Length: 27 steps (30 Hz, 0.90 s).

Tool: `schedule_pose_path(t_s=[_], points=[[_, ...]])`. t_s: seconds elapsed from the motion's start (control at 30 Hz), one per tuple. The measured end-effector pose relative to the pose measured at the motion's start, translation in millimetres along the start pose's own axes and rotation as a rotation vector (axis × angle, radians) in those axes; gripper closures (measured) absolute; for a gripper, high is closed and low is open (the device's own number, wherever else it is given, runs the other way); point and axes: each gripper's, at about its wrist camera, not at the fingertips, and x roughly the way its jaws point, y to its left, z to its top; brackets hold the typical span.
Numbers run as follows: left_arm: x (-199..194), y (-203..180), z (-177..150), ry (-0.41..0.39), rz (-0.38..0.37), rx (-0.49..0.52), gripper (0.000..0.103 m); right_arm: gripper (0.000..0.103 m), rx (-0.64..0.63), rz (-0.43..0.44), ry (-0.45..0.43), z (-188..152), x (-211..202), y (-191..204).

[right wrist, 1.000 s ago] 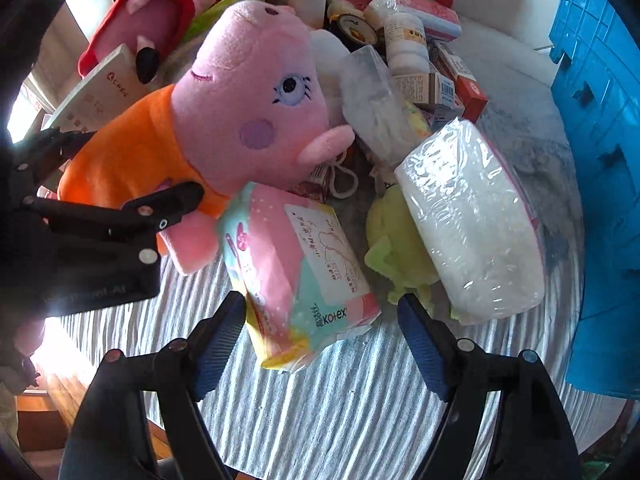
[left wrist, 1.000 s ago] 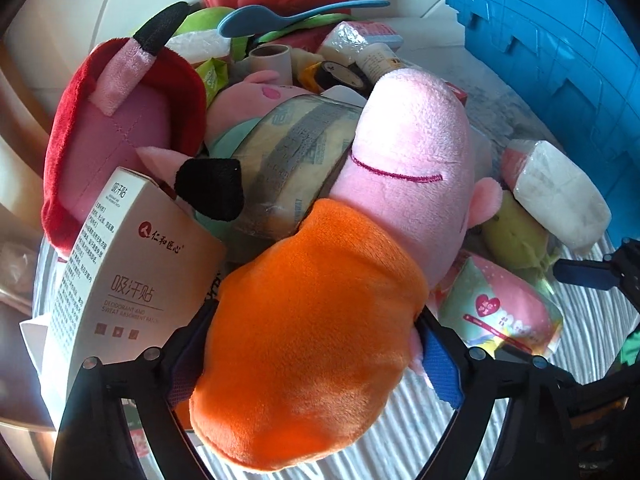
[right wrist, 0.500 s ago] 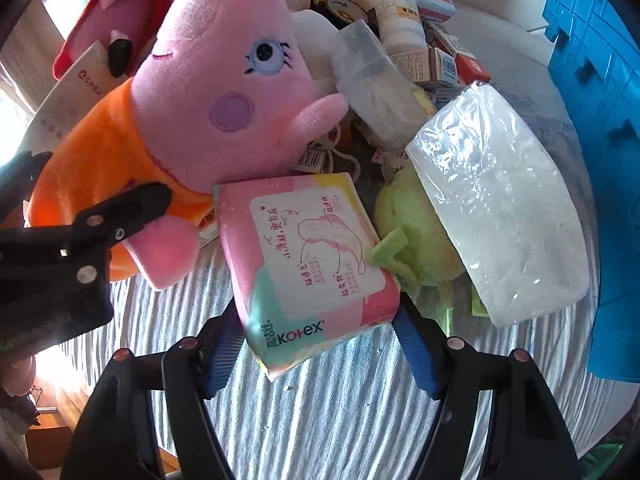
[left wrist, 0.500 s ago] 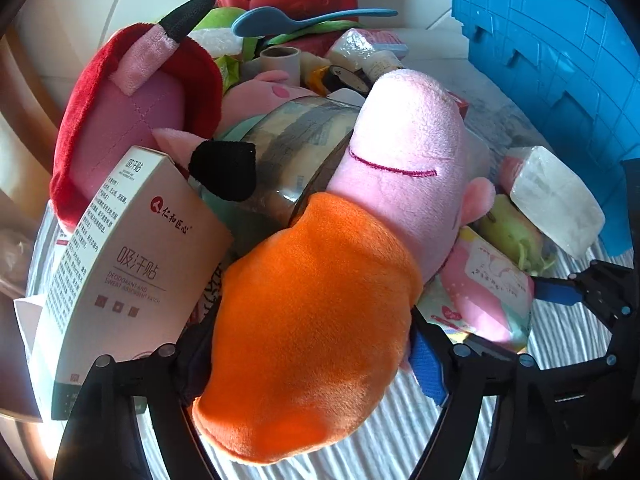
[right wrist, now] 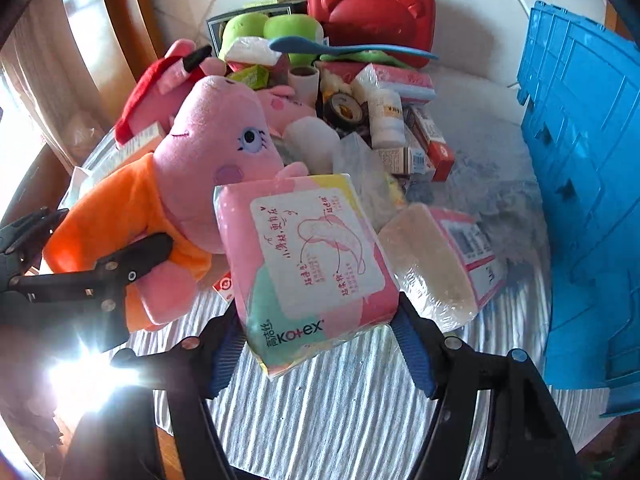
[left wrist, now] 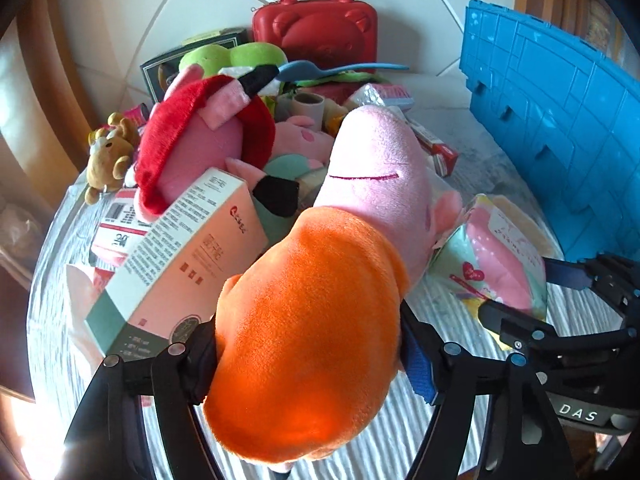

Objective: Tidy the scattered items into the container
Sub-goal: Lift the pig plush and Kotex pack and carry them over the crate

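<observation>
While clamped, fuzzy plush pig [left wrist: 304,344], crinkly pad pack [right wrist: 316,264]

plush pig [left wrist: 320,300] between closing tool [left wrist: 308,364] pads

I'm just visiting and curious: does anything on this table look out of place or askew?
Yes. A blue spoon balances across the top of the heap, and a white carton leans tilted against the pig plush. Otherwise it is simply a jumbled pile beside the blue crate.
</observation>
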Motion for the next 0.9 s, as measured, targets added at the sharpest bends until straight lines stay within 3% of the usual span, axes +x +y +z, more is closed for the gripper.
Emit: schedule_pose_path(t_s=[0.3,0.9], points=[[-67,14,24,-0.162,-0.003,-0.034,0.03,0.034,-0.024,-0.042,-0.182,34,-74,10],[-144,9,54,-0.359,-0.064,-0.021,0.032,0.034,0.02,-0.18,-0.366,52,-167,15]])
